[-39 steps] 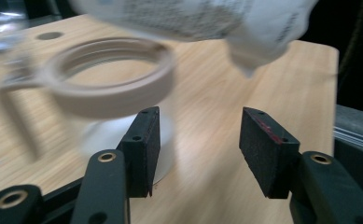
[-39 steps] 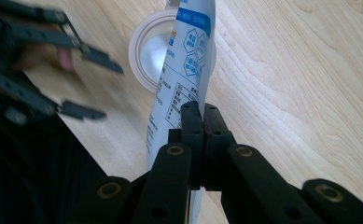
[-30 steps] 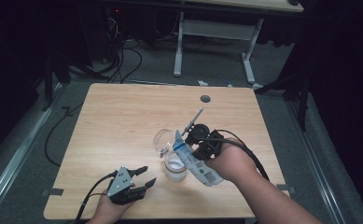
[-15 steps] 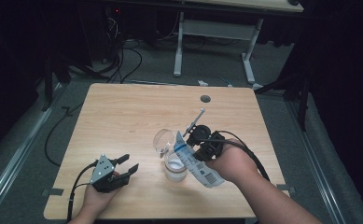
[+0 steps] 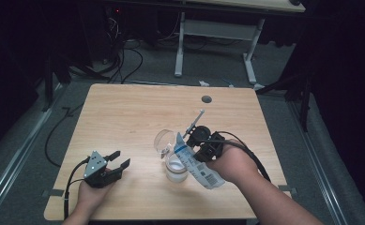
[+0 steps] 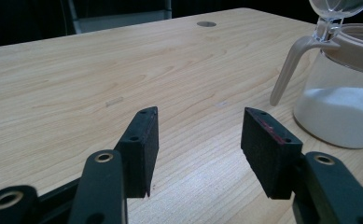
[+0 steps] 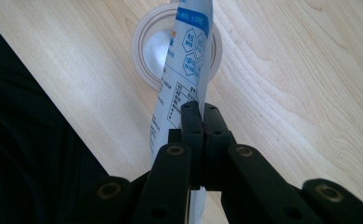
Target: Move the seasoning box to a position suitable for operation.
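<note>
A small glass jar (image 5: pixel 176 168) with a handle and a raised clear lid (image 5: pixel 163 140) stands on the table's front middle, holding white powder (image 6: pixel 340 109). My right gripper (image 5: pixel 196 157) is shut on a white and blue printed bag (image 5: pixel 196 161), which tilts with its top end over the jar's mouth (image 7: pixel 156 44). In the right gripper view the bag (image 7: pixel 184 56) runs up from the closed jaws over the jar. My left gripper (image 5: pixel 119 159) rests open on the table at front left, nothing between its pads (image 6: pixel 139 140); the jar (image 6: pixel 342 88) stands to its right.
The wooden table (image 5: pixel 138 112) has a round cable hole (image 5: pixel 206 99) near its back edge. Cables lie on the floor behind and to the left. Another desk's white legs (image 5: pixel 180 47) stand behind the table.
My left gripper has slid left along the front edge, away from the jar. The right gripper and bag have stayed tilted over the jar.
</note>
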Motion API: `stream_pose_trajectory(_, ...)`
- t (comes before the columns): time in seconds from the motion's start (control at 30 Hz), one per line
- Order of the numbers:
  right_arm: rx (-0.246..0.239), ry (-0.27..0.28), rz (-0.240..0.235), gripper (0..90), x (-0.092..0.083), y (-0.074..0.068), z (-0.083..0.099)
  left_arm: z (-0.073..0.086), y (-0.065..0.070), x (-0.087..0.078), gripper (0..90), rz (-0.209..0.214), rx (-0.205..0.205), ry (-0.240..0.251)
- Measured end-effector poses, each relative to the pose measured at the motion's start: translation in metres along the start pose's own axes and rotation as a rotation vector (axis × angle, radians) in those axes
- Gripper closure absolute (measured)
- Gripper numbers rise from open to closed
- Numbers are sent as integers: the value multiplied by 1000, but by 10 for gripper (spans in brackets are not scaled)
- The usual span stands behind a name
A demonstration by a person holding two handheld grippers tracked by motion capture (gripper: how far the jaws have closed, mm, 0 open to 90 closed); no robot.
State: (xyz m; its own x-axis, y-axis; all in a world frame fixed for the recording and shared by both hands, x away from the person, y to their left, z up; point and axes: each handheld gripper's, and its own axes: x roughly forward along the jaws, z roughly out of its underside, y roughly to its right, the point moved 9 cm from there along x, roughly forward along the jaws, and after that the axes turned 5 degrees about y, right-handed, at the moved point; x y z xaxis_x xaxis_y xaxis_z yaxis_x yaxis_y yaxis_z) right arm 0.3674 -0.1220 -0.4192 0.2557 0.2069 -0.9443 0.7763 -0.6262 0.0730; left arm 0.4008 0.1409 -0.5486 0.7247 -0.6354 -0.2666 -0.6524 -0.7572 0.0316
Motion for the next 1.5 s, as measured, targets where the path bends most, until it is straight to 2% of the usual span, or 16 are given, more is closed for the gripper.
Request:
stream_pose_trajectory(1.0, 70, -9, 51, 900, -2, 30, 26, 2, 4, 2, 468, 24, -6, -6)
stream_pose_trajectory(1.5, 65, -15, 67, 900, -1, 39, 29, 4, 4, 3, 468, 31, -8, -12)
